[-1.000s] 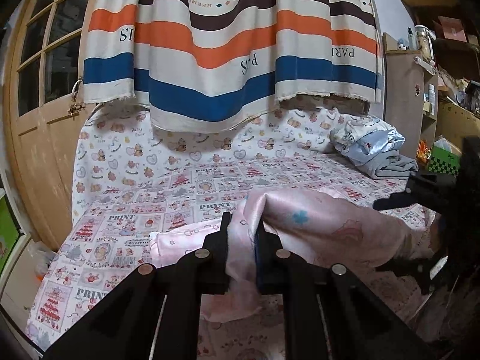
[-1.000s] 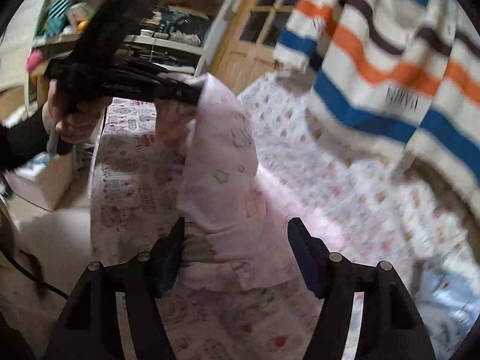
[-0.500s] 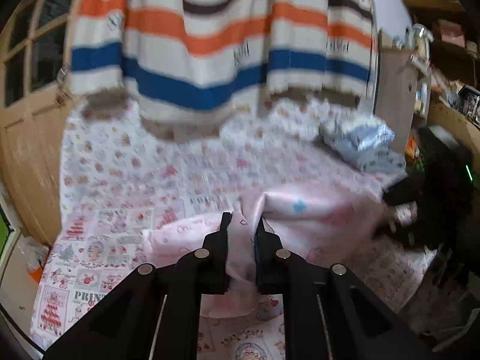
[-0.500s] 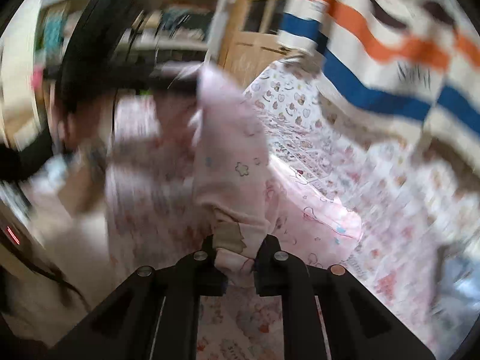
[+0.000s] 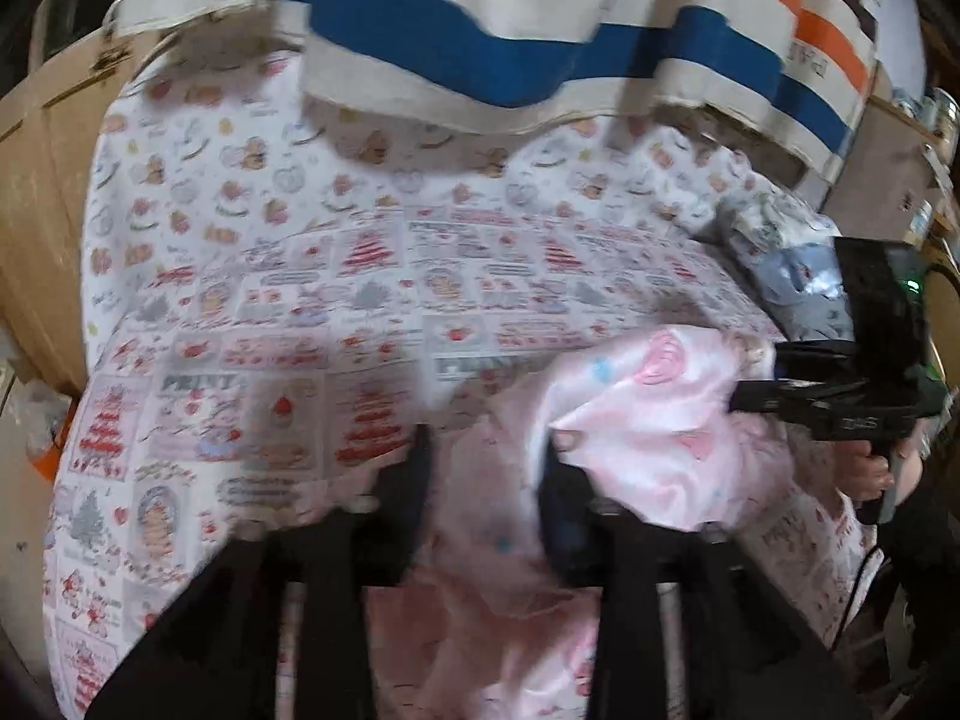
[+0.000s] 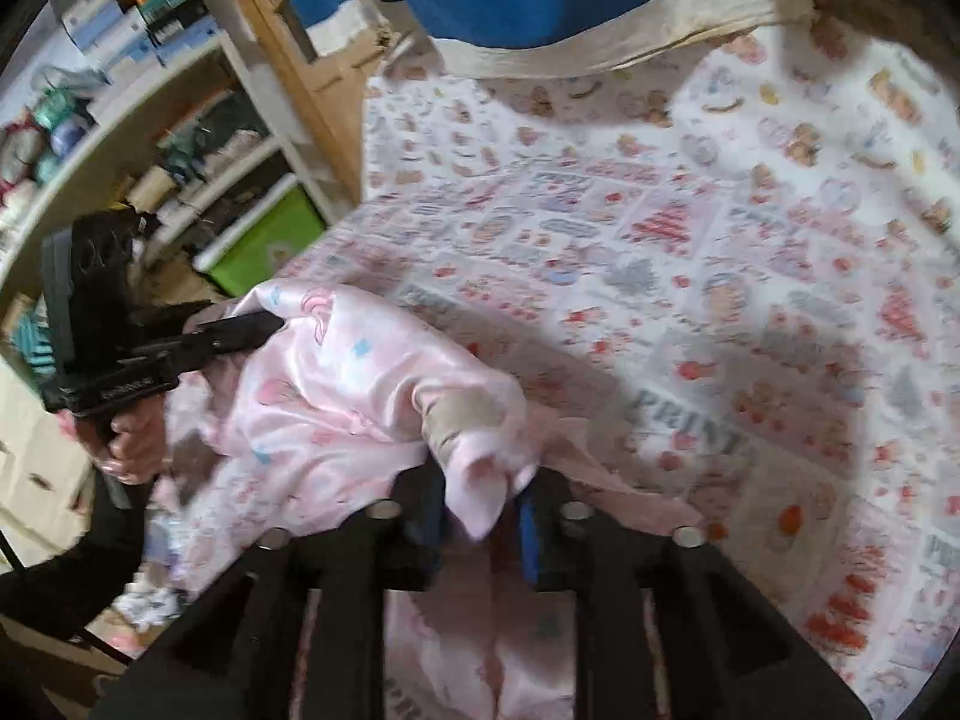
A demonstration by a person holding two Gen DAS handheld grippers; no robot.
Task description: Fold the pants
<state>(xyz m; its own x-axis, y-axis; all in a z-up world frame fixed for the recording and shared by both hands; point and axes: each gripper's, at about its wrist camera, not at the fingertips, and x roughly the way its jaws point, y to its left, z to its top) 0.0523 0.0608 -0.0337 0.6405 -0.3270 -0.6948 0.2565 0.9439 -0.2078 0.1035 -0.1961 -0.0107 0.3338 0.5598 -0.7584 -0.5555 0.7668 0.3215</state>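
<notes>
The pink pants [image 5: 636,420] lie in a loose heap on the bed [image 5: 312,324], near its front edge, on a sheet printed with cakes and little trees. The cloth is shiny and has small blue and pink figures on it.

The left hand-held gripper [image 5: 483,480] points down at the pants. Its jaws have just been opening and now stand apart. Pink cloth is between them, but the picture is blurred, and I cannot tell if the pads press on it or only stand beside it.

The right hand-held gripper [image 6: 480,510] is at the other end of the heap. Its jaws have just been opening too. A folded corner of the pants, with a beige patch, sits between the two blue pads [image 6: 528,534]. The cloth looks loose there, not pinched, so the grip seems released.

In each view the other gripper shows at the side, with a hand [image 6: 135,444] in a dark sleeve on its handle.

Above the bed hangs a striped cloth [image 5: 540,30] of blue, orange and cream. A bundle of light blue clothes [image 5: 798,282] lies at the far right of the bed. Shelves [image 6: 150,138] with boxes stand on the left side of the bed, and a green bin [image 6: 264,240] is under them.
</notes>
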